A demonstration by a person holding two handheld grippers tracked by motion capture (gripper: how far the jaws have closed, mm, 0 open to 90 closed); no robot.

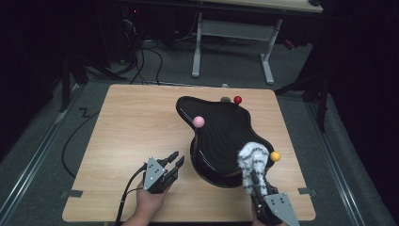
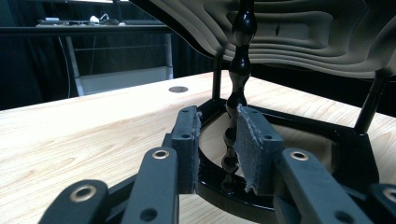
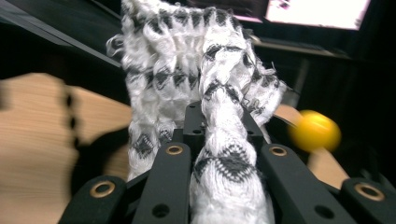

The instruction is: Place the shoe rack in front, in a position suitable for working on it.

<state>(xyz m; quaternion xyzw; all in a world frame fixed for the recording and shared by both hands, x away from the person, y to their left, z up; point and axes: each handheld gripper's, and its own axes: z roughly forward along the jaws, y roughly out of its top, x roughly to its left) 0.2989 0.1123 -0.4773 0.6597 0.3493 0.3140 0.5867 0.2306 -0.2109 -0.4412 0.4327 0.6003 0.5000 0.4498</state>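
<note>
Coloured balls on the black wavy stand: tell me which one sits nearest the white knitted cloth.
The yellow ball, at the stand's near right edge beside the white knitted cloth. The pink ball and red ball sit farther back.

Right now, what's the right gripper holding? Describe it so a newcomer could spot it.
Start at the black wavy-topped stand on the right half of the wooden table. At its near right edge, the right gripper is shut on a fuzzy cloth. It is white knit with dark grey diamond patterning, unlike the smooth yellow ball beside it.
</note>
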